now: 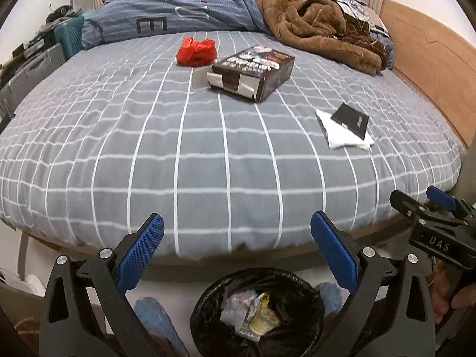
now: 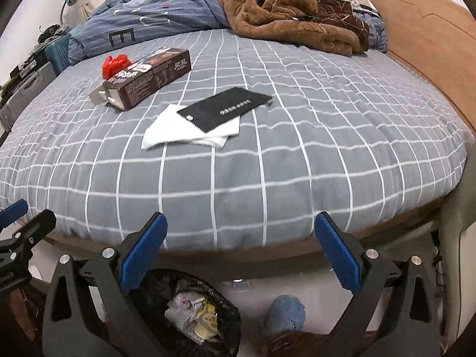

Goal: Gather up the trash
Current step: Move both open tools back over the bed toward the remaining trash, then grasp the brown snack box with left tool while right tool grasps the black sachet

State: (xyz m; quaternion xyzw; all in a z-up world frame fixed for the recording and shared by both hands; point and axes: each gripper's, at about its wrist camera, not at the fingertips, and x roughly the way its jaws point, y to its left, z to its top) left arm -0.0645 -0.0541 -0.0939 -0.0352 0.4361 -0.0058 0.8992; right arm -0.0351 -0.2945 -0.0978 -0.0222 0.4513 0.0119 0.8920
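Both claws (image 1: 237, 251) (image 2: 241, 251) gape empty over the bin (image 1: 257, 312) — box (image 1: 253, 73) well beyond.

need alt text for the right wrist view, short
The open right gripper hangs empty above a black-lined trash bin, facing a bed with a grey checked sheet. On the sheet lie a black packet atop a white paper, with a dark box and a red bag beyond.

Bed (image 1: 208, 163) w/ grey grid sheet: red bag (image 1: 195, 51), dark box (image 1: 253, 71), black packet (image 1: 351, 120) on white paper (image 1: 342, 136), prob tissue; brown blanket (image 1: 321, 23), blue duvet (image 1: 178, 12).
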